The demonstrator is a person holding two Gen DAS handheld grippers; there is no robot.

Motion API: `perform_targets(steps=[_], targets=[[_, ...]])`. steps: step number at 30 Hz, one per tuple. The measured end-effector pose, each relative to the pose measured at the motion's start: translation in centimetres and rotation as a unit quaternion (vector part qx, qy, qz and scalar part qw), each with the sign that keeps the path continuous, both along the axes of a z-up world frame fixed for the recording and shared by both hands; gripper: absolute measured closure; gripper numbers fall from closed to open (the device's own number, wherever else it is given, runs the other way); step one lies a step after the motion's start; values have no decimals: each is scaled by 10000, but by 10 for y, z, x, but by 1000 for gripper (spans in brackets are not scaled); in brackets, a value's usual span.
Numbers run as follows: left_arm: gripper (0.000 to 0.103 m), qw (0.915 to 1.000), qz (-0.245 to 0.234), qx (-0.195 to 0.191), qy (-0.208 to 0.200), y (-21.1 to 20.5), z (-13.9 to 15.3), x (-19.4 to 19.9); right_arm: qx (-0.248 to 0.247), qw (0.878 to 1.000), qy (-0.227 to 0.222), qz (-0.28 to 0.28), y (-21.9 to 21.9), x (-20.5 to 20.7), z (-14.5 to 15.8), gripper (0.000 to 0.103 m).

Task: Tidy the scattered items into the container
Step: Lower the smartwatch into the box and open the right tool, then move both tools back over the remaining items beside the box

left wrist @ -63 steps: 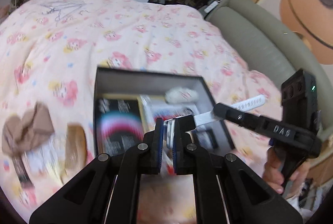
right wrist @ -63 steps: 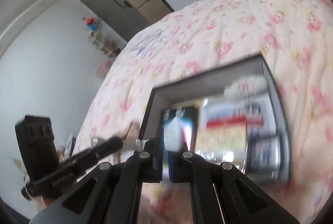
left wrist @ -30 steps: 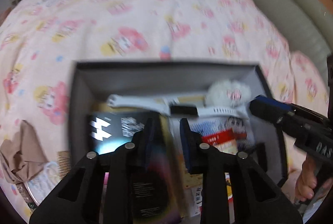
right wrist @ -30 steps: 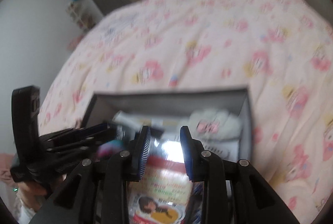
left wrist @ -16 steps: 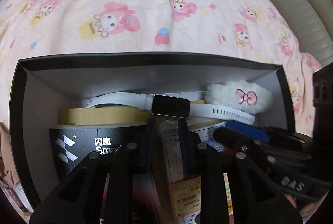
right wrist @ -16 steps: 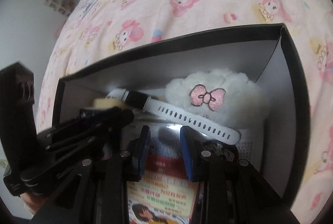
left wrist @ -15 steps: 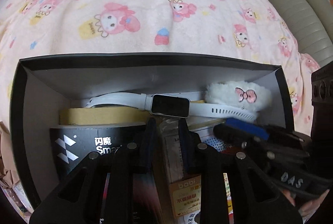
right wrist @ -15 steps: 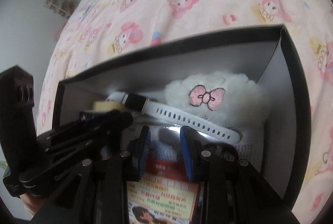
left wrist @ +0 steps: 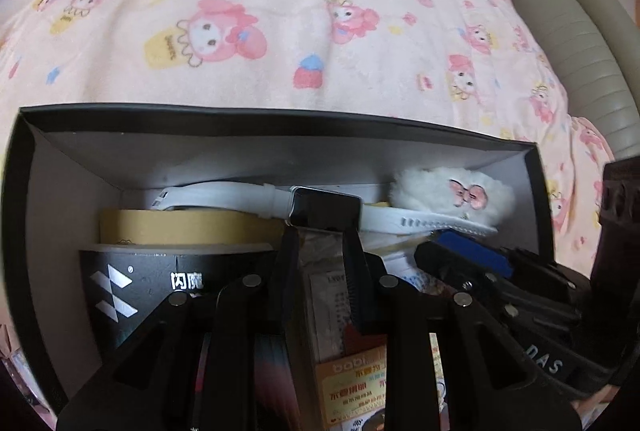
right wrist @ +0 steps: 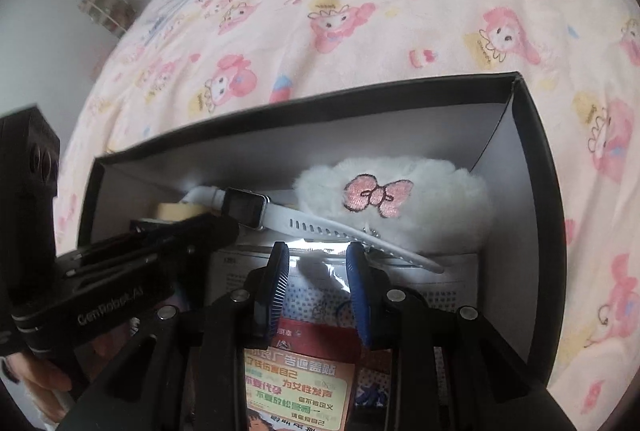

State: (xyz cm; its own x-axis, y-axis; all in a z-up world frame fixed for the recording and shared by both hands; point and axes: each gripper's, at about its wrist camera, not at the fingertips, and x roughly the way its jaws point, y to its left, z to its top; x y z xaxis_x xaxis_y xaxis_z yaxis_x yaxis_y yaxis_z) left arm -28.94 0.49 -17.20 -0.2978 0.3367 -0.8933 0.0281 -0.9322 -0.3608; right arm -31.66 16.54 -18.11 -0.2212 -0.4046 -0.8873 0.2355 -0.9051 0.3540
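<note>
Watch (left wrist: 324,209) now lying along box (left wrist: 280,119) far wall, dropped in; left gripper (left wrist: 320,251) and right gripper (right wrist: 316,263) spread, empty.

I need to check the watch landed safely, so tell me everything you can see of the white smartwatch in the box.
The white smartwatch lies flat near the far wall of the black box. Its dark rectangular screen faces up, blank, in a pale case. Two white rubbery straps stretch out unbuckled; one shows a row of holes. One strap runs behind the tape roll, the other against the white fluffy pouch. Neither gripper touches it.
</note>
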Motion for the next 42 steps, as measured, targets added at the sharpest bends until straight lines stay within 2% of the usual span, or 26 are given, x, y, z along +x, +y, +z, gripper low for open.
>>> perform_targets(steps=[2,6,11,14,21,27,36,42], targets=[[79,9997,-103,98,217,1,15,14,260,9993,238,82,-7,9,12,77],[73,9972,-225,-64,703,7,51,48,690,9925,1000,104,-17,43,52,77],[73,9921,-215,-114,1229,6,93,102,753,9837,1628,150,-18,96,96,77],[73,9893,-271,-155,1425,4,111,135,646,9821,1767,99,-19,125,109,77],[73,9884,-429,-311,1420,-11,121,199,424,9848,1680,159,-33,194,115,76],[73,9905,-275,-351,1303,-40,117,236,355,9859,1611,290,-60,231,110,76],[73,9934,150,-349,1083,-107,108,271,26,9871,1365,837,-124,258,98,76],[71,9932,698,-211,905,-165,91,282,-404,9861,847,1374,-179,251,78,76]])
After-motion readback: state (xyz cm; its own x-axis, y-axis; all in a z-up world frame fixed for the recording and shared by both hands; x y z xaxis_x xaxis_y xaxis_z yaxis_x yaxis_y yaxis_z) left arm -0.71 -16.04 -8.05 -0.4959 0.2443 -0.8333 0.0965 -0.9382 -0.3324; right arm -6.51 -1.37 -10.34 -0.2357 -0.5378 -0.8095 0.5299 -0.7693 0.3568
